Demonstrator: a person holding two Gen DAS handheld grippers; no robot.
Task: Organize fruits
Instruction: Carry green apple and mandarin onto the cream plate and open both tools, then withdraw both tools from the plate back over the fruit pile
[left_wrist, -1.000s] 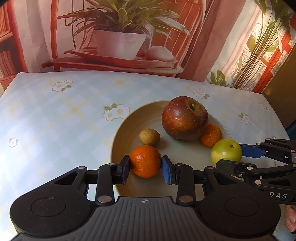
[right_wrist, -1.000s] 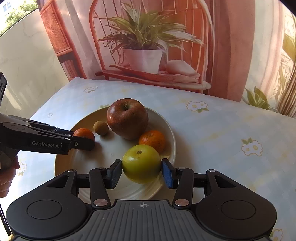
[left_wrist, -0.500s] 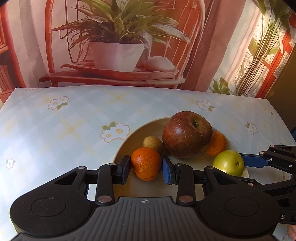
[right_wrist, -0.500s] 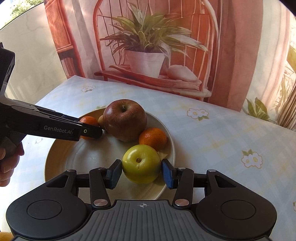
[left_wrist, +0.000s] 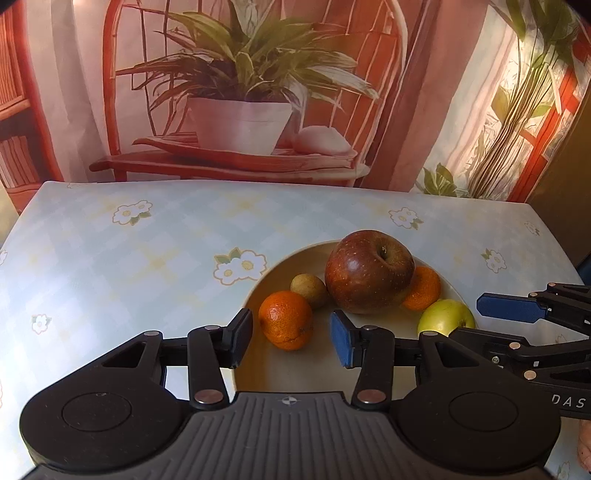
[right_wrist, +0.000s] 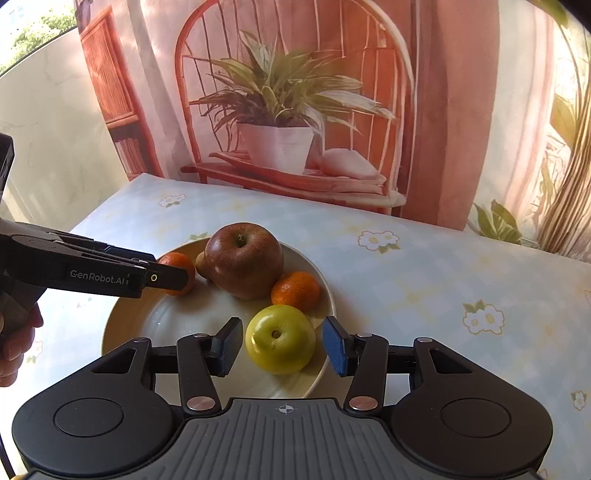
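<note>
left hand-held gripper opening around orange; right hand-held gripper spread, green apple between; plate.

Warm daylight falls from the left, both fisheye views bend at the edges, background slightly soft.

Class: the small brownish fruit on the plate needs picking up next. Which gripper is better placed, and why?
Probably left. The left gripper, jaws opening around a mandarin, sits just before the brownish fruit. The right gripper brackets the green apple, with the red apple between.
</note>
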